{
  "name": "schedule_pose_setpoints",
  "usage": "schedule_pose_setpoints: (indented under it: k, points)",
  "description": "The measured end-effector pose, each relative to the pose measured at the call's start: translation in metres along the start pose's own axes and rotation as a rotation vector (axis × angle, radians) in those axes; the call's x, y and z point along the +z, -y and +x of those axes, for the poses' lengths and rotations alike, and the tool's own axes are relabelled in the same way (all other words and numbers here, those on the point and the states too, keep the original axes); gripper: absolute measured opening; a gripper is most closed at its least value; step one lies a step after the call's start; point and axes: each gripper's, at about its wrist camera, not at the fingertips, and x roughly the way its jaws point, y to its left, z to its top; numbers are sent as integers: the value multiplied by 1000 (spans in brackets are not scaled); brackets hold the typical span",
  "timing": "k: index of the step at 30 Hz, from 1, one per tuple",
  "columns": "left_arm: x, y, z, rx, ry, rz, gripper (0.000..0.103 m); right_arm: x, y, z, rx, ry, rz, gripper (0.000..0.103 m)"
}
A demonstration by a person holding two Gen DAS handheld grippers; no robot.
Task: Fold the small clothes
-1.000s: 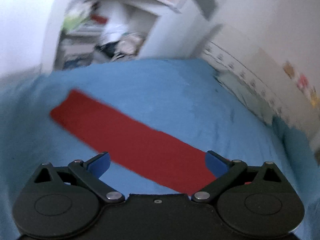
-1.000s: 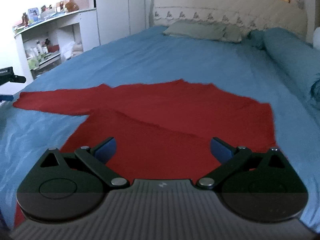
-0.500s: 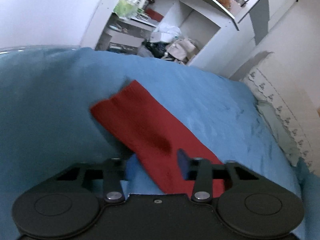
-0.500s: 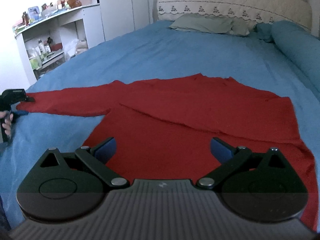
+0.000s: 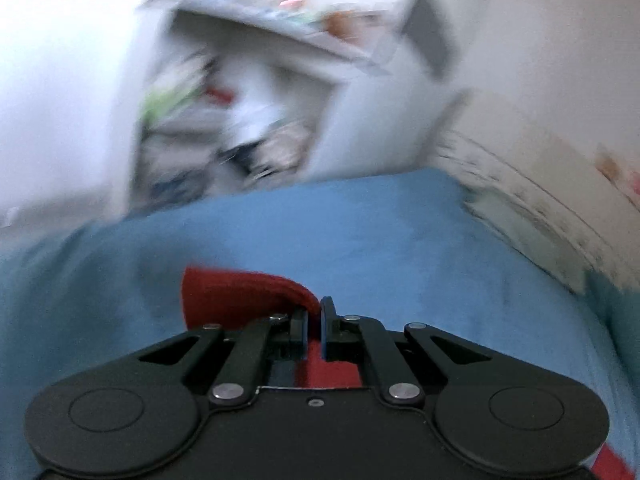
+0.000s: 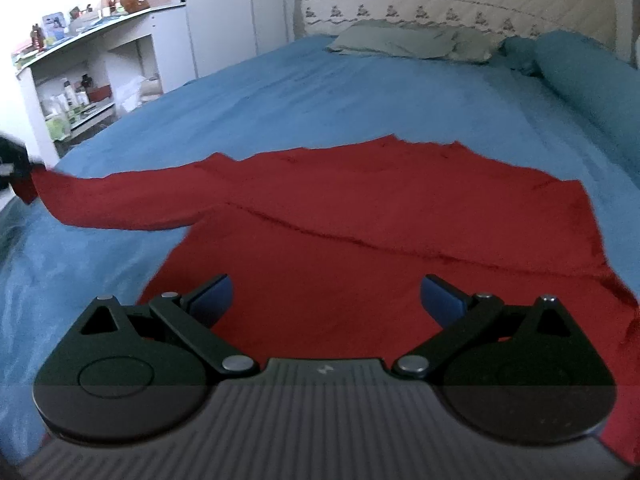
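Note:
A red long-sleeved top (image 6: 360, 220) lies flat on the blue bed sheet (image 6: 360, 92). Its left sleeve (image 6: 120, 200) stretches out to the left, and the cuff end is lifted off the sheet. My left gripper (image 5: 314, 312) is shut on the sleeve cuff (image 5: 240, 292), which curls up between its jaws; it also shows as a dark blur at the sleeve end in the right wrist view (image 6: 12, 168). My right gripper (image 6: 326, 296) is open and empty, hovering over the top's lower body.
A grey-green pillow (image 6: 408, 40) and a rolled blue duvet (image 6: 580, 76) lie at the head of the bed by the white headboard (image 6: 460, 4). A cluttered white shelf unit (image 6: 80, 80) stands left of the bed; the left wrist view is blurred.
My left gripper closed on the sleeve cuff and lifted it off the sheet. My right gripper stayed open and edged slightly forward over the top.

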Motion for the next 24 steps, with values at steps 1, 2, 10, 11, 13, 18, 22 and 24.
schedule_pose_setpoints:
  k: [1, 2, 10, 11, 13, 18, 22, 24]
  points:
    - [0, 26, -8, -38, 19, 60, 5, -1, 4, -1, -13, 4, -8, 103]
    - [-2, 52, -15, -79, 31, 116, 5, -2, 8, -2, -34, 8, -20, 103]
    - [-70, 270, -43, -463, -85, 424, 5, -10, 64, -21, -133, 7, 8, 103]
    - [-83, 293, -44, -503, -109, 453, 5, -11, 73, -24, -144, 6, 18, 103]
    - [-116, 337, -41, -571, -196, 513, 5, -14, 91, -30, -163, 4, 30, 103]
    - [-214, 393, -12, -570, -432, 641, 5, -30, 131, -41, -202, -18, 61, 103]
    - [-253, 388, 6, -536, -510, 676, 6, -49, 158, -47, -196, -58, 115, 103]
    - [-253, 384, 4, -548, -498, 679, 16, -56, 165, -48, -192, -63, 130, 103]
